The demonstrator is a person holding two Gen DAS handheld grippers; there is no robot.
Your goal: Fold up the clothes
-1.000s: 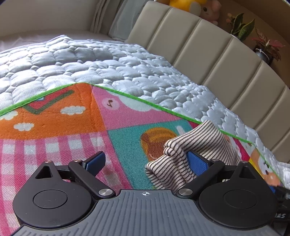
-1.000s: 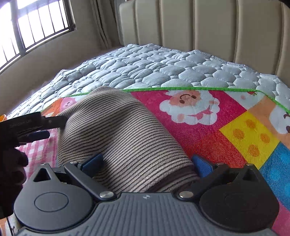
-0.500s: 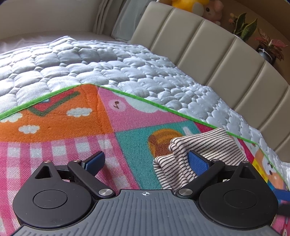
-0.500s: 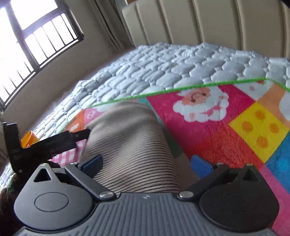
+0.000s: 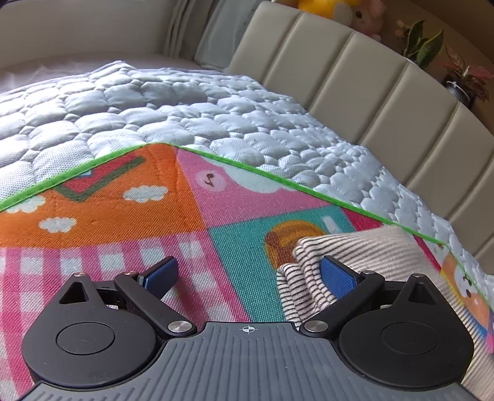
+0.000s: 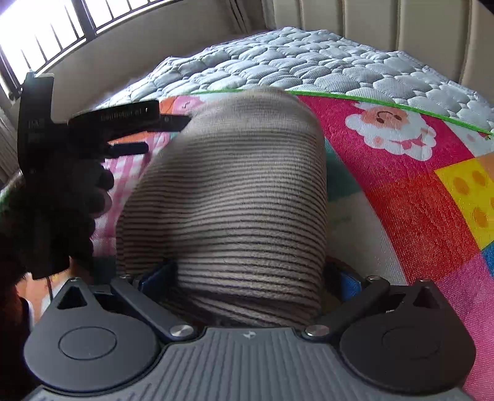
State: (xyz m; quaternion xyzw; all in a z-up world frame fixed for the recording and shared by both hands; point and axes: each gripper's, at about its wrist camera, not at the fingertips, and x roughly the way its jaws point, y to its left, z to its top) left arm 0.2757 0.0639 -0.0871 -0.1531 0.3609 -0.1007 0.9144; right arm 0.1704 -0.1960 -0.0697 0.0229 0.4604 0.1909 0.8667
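Observation:
A beige garment with thin dark stripes point(image 6: 234, 191) lies in a high hump on the colourful play mat point(image 6: 398, 191). Its near end is bunched between the wide-apart fingers of my right gripper point(image 6: 253, 280), which is open. In the left wrist view the same striped garment point(image 5: 364, 246) lies at the right, folded against the right blue pad point(image 5: 336, 277). My left gripper point(image 5: 248, 274) is open, with bare mat point(image 5: 129, 228) between its fingers. From the right wrist view the left gripper point(image 6: 136, 129) sits at the garment's left edge, held by a dark-gloved hand point(image 6: 61, 191).
The mat has a green border point(image 5: 278, 179) and lies on a grey quilted mattress point(image 5: 185, 101). A padded beige headboard point(image 5: 370, 83) runs behind it, with potted plants point(image 5: 426, 43) and plush toys point(image 5: 339, 9) on top. A barred window point(image 6: 55, 27) is at the left.
The right gripper has tilted and come closer to the left gripper, and the garment now humps higher between its fingers. In the left view the garment sits lower and further right.

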